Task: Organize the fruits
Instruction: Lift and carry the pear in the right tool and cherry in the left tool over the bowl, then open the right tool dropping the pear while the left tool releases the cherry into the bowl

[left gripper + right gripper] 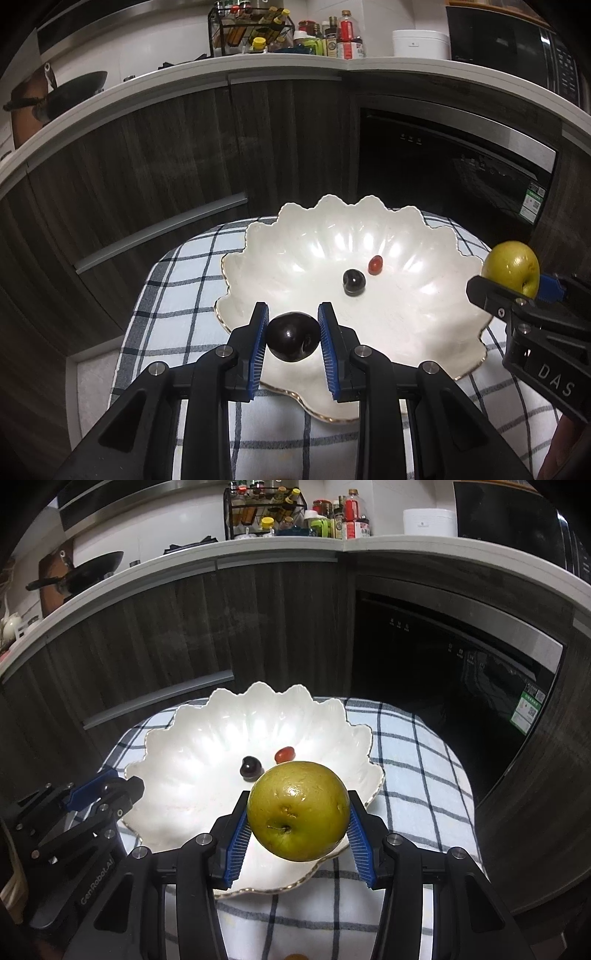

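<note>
White scalloped bowl (424,236) already holds 2 small fruits; the left gripper (293,338) clamps a dark plum (293,336), the right gripper (298,818) a green apple (298,810). Both hang over the near rim; next they need lowering and releasing.

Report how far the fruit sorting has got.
Done: a dark grape and a small red fruit already lie in the white scalloped bowl. In hand: the left gripper is shut on a dark plum over the bowl's near rim, and the right gripper is shut on a green apple. Left: setting both down in the bowl. An orange thing at the bottom edge is too cropped to identify.
</note>
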### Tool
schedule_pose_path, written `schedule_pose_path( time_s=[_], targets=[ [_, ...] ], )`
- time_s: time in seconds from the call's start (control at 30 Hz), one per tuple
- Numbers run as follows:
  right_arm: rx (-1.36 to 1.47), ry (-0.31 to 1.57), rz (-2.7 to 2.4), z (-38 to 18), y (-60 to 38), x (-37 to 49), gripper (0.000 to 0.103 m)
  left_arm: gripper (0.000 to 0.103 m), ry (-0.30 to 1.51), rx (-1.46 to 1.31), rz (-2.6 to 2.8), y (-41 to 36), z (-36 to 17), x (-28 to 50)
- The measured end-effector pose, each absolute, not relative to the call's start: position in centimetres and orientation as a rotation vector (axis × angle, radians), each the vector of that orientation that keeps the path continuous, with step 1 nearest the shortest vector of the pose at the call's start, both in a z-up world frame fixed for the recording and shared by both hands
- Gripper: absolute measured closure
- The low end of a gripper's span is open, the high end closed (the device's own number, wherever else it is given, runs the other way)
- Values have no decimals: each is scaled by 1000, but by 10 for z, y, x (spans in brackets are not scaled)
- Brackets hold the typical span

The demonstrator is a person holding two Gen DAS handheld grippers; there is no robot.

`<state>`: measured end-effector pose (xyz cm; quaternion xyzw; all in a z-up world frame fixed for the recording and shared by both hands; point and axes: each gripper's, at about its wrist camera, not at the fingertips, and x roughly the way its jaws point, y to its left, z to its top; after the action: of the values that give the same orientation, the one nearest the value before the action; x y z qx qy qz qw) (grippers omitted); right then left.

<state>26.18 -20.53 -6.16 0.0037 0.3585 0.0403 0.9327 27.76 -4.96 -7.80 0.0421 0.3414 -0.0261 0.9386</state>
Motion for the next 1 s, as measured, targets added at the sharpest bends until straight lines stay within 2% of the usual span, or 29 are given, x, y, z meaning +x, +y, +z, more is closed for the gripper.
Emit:
schedule_pose_path(
  time_s=[0.53,0.6,0.67,0.7,0.73,0.77,0.83,1.0],
  targets=[
    [-16,837,93,-87,-196,282,53,74,763,56,-57,-45,-100,296],
    [-24,846,97,-89,-194,283,53,67,767,59,-54,-45,-100,296],
    [-38,855,85,-91,-192,284,52,43,760,55,-36,-42,-99,295],
    [-43,858,76,-92,-192,284,51,39,755,51,-25,-40,-98,294],
    [-47,854,67,-91,-192,284,43,33,750,47,-10,-38,-97,294],
    [-49,846,59,-90,-193,284,31,29,748,43,1,-36,-96,294],
    [-50,817,33,-85,-194,281,20,27,750,35,10,-33,-93,295],
    [-46,778,-11,-72,-199,280,15,10,734,35,32,-30,-87,292]
  ],
)
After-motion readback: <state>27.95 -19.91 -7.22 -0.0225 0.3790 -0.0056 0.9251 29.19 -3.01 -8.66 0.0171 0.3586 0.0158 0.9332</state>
